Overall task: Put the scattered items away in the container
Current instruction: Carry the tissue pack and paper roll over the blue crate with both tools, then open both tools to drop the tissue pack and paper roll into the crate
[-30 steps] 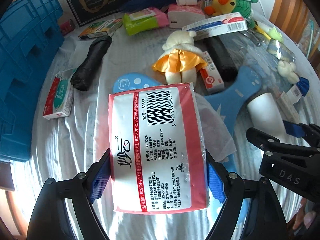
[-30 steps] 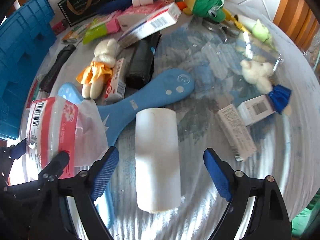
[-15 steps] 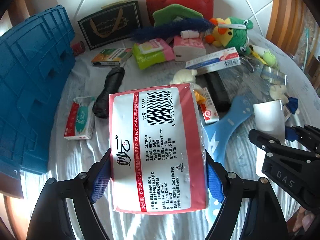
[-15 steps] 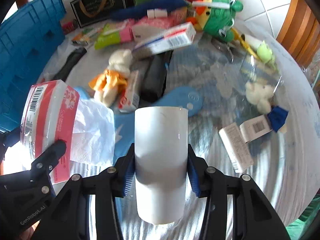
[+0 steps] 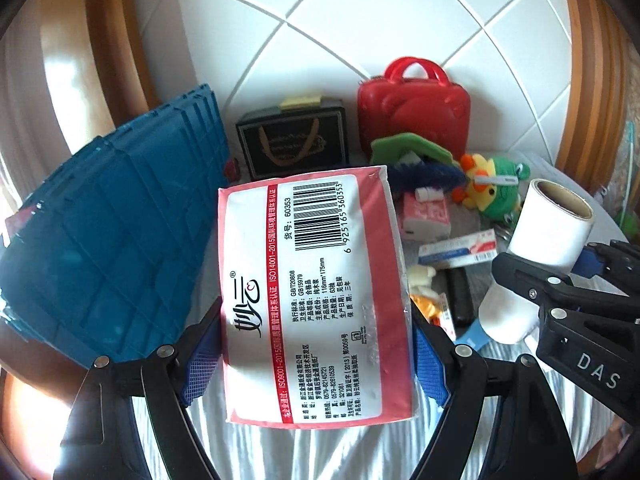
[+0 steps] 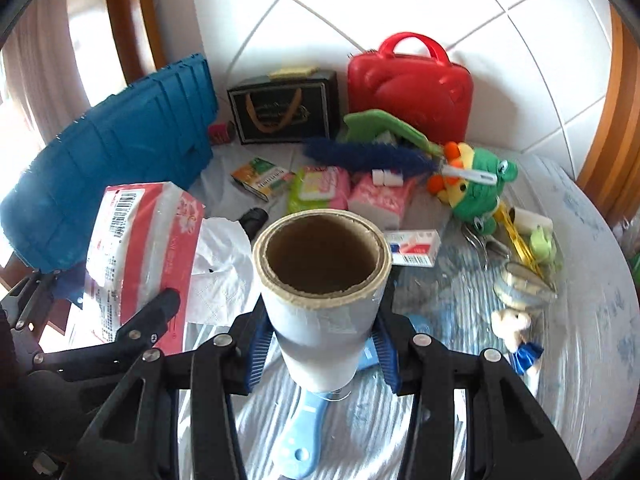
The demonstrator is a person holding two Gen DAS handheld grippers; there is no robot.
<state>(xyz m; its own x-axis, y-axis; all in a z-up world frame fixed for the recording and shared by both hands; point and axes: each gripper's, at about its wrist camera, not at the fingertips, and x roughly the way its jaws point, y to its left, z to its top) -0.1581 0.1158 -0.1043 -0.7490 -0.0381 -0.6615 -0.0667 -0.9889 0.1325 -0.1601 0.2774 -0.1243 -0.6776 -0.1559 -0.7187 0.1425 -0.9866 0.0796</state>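
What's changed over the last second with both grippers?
The right gripper closed its fingers on the white roll with a cardboard core, which lay on the table, and lifted it. The left gripper rose too, pink tissue pack gripped throughout. The blue plastic crate and table clutter stayed put.

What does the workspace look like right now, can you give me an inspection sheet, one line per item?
Surface: table under a pale striped cloth.
Job's things: tissue pack and white roll both lifted; blue crate at the left.
Clutter: red case, black gift bag, green frog plush, blue duster, small boxes and wipes.
Grippers: left gripper clamps the tissue pack; right gripper clamps the white roll.
Cables: nothing seen.
Surroundings: white tiled wall, wooden frame.
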